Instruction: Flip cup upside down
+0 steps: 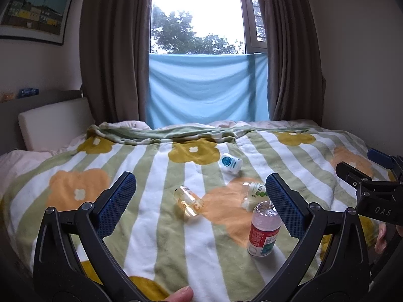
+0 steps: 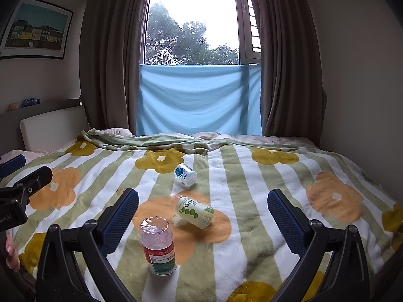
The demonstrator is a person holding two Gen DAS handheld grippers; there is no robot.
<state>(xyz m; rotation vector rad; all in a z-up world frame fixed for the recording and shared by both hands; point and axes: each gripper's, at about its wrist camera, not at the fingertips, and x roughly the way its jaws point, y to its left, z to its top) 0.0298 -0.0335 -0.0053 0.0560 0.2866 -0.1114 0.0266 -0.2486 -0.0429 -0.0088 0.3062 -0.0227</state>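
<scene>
Blue-padded, both our grippers hang spread above the blanket (image 2: 252,181), left gripper (image 1: 201,206) and right gripper (image 2: 202,216) each holding nothing. Nearest us stands the red-labelled bottle (image 2: 158,245), bottom up. Just past it the green-dotted bottle (image 2: 195,211) lies on its side; the clear cup (image 1: 189,201) lies tipped over to its left. Farther off rests the white jar (image 2: 186,174), then the blue cloth (image 2: 199,98) under the window.

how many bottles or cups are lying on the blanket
4: a white tub farthest back, a clear amber cup on its side at left, a green-dot bottle on its side mid-blanket, and a red-label bottle standing nearest.
</scene>
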